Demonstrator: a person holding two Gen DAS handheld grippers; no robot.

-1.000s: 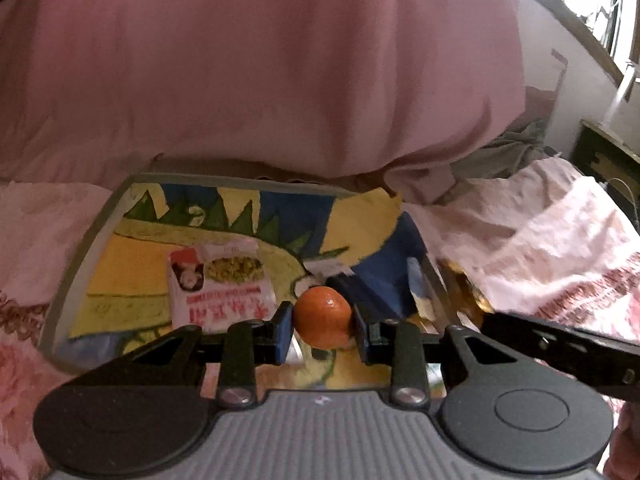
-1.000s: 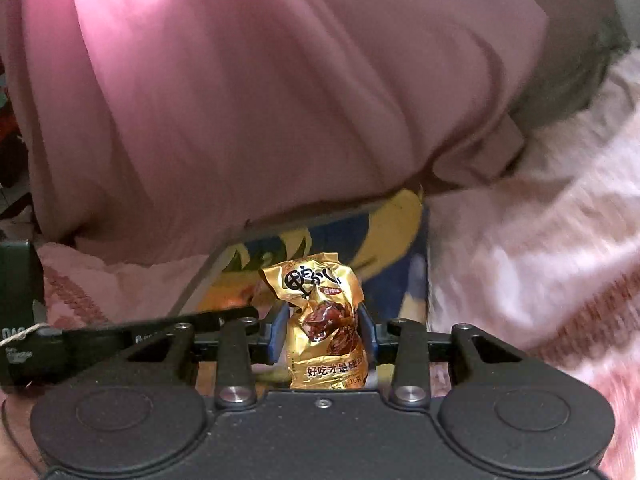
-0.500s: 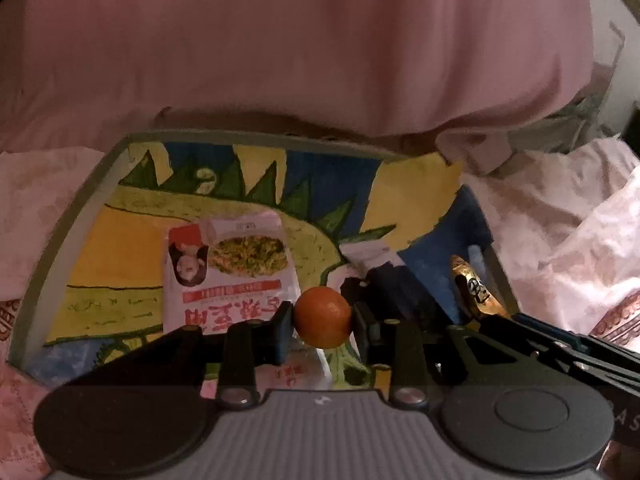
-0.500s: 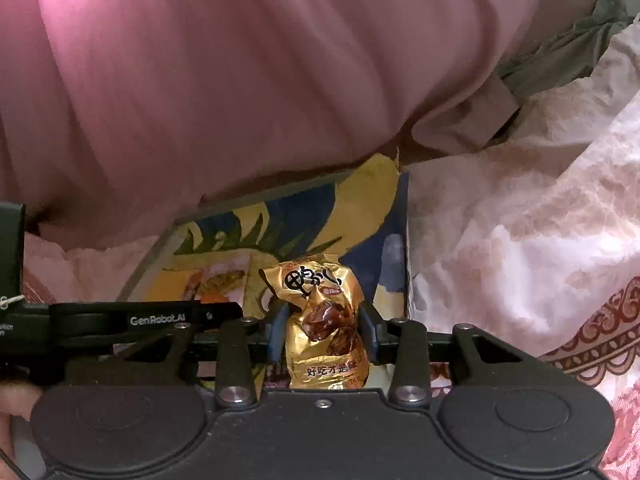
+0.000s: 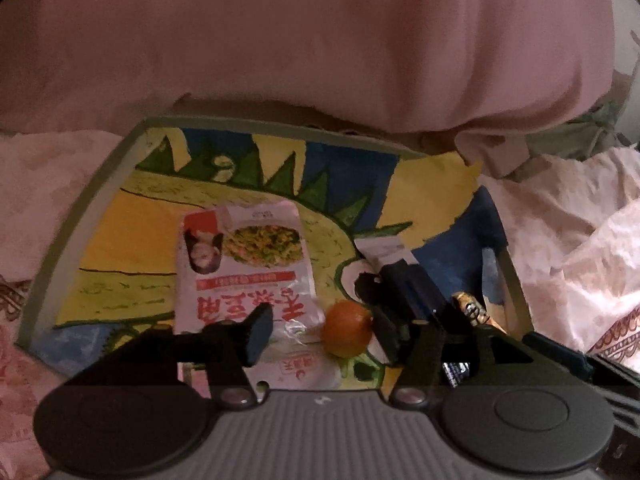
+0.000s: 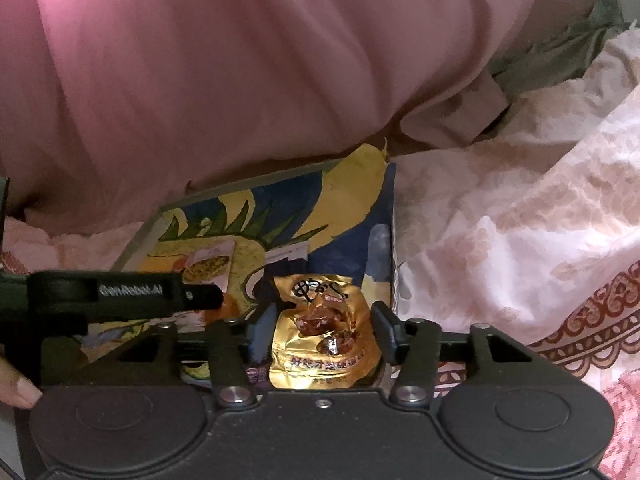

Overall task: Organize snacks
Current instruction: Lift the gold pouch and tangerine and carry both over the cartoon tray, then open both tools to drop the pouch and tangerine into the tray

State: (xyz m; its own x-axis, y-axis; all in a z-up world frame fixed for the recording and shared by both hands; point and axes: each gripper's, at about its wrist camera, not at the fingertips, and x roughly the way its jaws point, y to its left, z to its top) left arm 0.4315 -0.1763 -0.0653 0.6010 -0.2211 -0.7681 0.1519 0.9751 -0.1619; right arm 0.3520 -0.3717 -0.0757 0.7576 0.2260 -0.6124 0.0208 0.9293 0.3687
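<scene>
- The left gripper is seen with its jaws opening; the orange lies between them, touching or nearly touching the right-hand pad and well clear of the other, so it is no longer clamped.
- The orange rests in the tray, on the lower edge of the pink-and-white snack packet. It is judged firm, round and smooth, so it is likely to roll; it is best taken across its widest part with moderate pressure.
- The right gripper is likewise seen opening, with the gold snack pouch standing between the pads. A gap shows on the right side; contact on the left cannot be told.
- The pouch sits at the tray's near right corner. It is judged light, crinkly and slippery, with soft contents; a hold across the filled middle is thought safer than one on the thin sealed edge.
- The flat packet is judged limp and thin, and is best pinched at an edge.
- Around the tray, patterned bedding and a pink quilt are seen.
</scene>
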